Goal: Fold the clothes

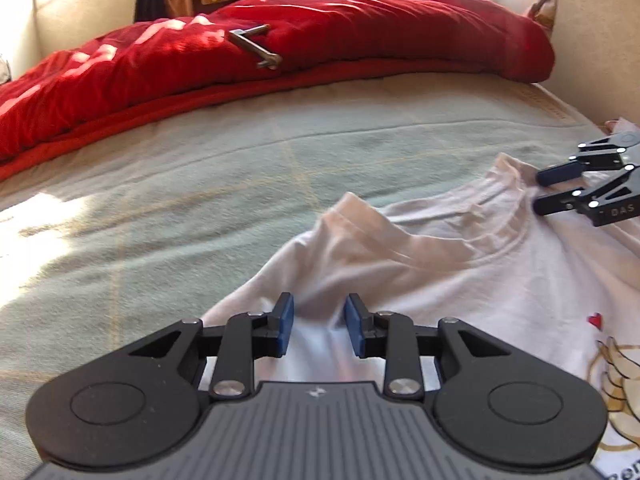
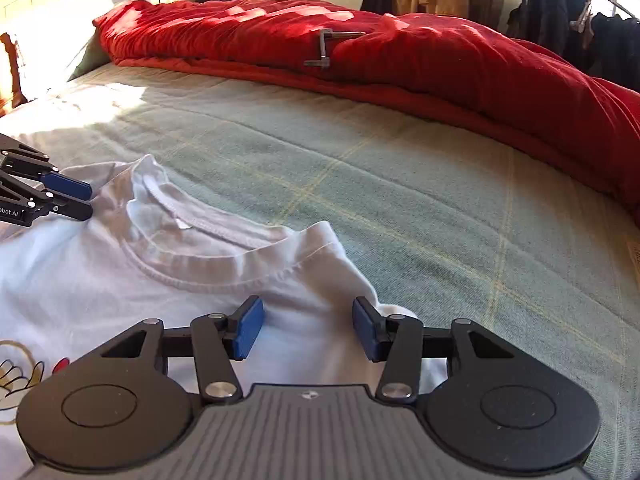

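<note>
White T-shirt (image 2: 120, 280) lies face-up on the bed (image 2: 360, 168), collar (image 2: 208, 248) toward 12 o'clock and a printed motif (image 2: 16, 376) toward 6 o'clock. One gripper sits at each shoulder, probably so the top edge goes down square before the first fold.

Left gripper (image 1: 319, 326): jaws apart over the shoulder cloth, pads clear of the fabric rising between them. No grip.

Right gripper (image 2: 308, 328): jaws apart and wider, over the other shoulder; pads not pressing. Shirt looks freshly laid, not held.

Edges: in the right wrist view the shoulder edge runs off at 3 o'clock onto bare green checked cover. The collar's back rim stands up, slightly rumpled. In the left wrist view the shirt's edge falls away at 9 o'clock.

Open room: a broad band of cover from 10 to 2 o'clock, out to the heaped red duvet (image 2: 400, 52). A metal crank-shaped piece (image 2: 326, 46) rests on the duvet, well apart from the shirt. Ample space for a sideways fold.
</note>
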`<state>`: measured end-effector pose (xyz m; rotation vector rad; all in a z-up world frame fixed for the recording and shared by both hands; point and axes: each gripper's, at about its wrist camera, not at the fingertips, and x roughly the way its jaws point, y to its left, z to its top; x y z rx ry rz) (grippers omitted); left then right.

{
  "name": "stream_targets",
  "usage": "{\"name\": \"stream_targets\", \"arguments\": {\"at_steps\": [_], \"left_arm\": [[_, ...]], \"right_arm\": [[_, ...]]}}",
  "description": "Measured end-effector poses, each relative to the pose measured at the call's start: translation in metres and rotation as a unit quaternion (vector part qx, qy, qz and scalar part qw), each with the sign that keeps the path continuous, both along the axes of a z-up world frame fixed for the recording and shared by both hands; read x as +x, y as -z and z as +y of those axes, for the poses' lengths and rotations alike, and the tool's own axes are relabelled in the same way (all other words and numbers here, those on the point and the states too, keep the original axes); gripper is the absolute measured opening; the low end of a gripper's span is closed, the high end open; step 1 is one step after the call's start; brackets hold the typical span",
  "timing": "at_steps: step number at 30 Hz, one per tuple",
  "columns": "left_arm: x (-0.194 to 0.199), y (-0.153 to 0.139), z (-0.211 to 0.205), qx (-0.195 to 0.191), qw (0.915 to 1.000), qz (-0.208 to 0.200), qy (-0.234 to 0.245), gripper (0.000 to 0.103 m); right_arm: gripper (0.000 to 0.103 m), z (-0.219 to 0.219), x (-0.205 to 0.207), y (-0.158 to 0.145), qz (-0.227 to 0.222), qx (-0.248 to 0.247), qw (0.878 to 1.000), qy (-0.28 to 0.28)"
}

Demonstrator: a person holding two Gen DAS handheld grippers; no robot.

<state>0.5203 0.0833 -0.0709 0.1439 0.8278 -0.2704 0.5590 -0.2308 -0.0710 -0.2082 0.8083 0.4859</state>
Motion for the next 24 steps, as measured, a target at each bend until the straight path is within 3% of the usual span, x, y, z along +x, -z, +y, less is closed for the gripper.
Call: {"name": "stream_targets", "arguments": {"at_steps": [3,9,18,24], "left_arm": [[0.004,-0.005,0.018,-0.052,0.9974,0.024,-0.043,0.028],[-0.052,-0.045,0.042,-0.04,0.998,0.017,-0.045,0.028],[-0.147,-0.087,0.082,-0.03,0.9961,0.025,-0.079,0.029],[-0.213,-0.086,0.121,-0.027,0.9928,0.02,-0.115,0.032]], "right_arm": [[0.057,-0.001,-0.005,-0.008,0.012,-0.002,1.0,0.016],[0.062,-0.011,-0.054,-0.049,0.003,-0.032,0.999,0.02],[0.075,-0.014,-0.18,-0.139,-0.025,0.014,0.999,0.033],[0.08,0.0,-0.272,-0.139,-0.027,0.073,0.997,0.027]]}}
